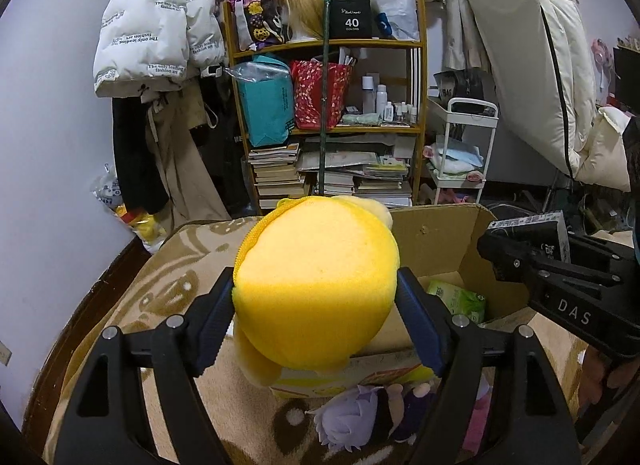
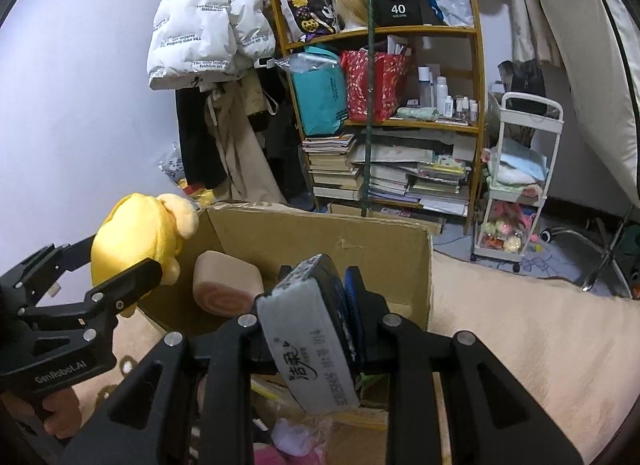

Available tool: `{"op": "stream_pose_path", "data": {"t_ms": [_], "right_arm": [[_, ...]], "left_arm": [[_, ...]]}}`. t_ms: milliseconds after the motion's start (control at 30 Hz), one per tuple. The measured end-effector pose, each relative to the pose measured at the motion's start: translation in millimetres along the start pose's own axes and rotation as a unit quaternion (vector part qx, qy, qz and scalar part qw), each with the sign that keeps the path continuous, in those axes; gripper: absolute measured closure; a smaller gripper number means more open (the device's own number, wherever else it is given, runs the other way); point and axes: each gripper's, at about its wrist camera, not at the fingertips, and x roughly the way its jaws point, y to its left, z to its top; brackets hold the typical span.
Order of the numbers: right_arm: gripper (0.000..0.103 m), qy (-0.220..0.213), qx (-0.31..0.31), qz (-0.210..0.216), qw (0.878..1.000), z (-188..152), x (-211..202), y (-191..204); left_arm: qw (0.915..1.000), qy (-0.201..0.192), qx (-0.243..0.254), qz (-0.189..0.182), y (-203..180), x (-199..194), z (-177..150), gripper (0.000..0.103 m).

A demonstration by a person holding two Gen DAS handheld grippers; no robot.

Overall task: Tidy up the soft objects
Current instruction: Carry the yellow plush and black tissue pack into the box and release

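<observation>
My left gripper (image 1: 316, 305) is shut on a yellow plush toy (image 1: 316, 281) and holds it up by the near left corner of an open cardboard box (image 1: 436, 241). It also shows in the right wrist view (image 2: 132, 241). My right gripper (image 2: 316, 301) is shut on a grey and black tissue pack (image 2: 312, 345), held above the box (image 2: 320, 233); it appears at the right of the left wrist view (image 1: 532, 233). A pink rolled soft item (image 2: 226, 285) and a green packet (image 1: 460, 299) lie in the box.
A purple-haired plush doll (image 1: 352, 421) and pink soft things (image 2: 292, 441) lie on the patterned beige blanket (image 1: 160, 289) in front of the box. Behind stand a wooden bookshelf (image 1: 332, 121), hanging coats (image 1: 152, 33), a white cart (image 1: 464, 149) and a leaning mattress (image 1: 532, 57).
</observation>
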Motion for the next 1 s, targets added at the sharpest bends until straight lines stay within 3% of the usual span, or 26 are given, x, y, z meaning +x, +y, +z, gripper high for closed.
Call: {"op": "stream_pose_path", "data": {"t_ms": [300, 400, 533, 900, 1000], "right_arm": [[0.073, 0.01, 0.001, 0.005, 1.0, -3, 2, 2], [0.059, 0.009, 0.002, 0.004, 1.0, -3, 1, 2], [0.054, 0.007, 0.002, 0.002, 1.0, -4, -1, 3], [0.005, -0.013, -0.005, 0.006, 1.0, -2, -34, 22], [0.0, -0.022, -0.01, 0.003, 1.0, -1, -49, 27]], "left_arm": [[1.0, 0.009, 0.001, -0.001, 0, -1, 0, 0.015], [0.9999, 0.014, 0.002, 0.004, 1, -1, -1, 0.014], [0.9995, 0.024, -0.005, 0.021, 6, -2, -4, 0.01], [0.9988, 0.031, -0.023, 0.03, 21, -27, -8, 0.005], [0.999, 0.034, -0.016, 0.023, 22, -40, -10, 0.004]]}}
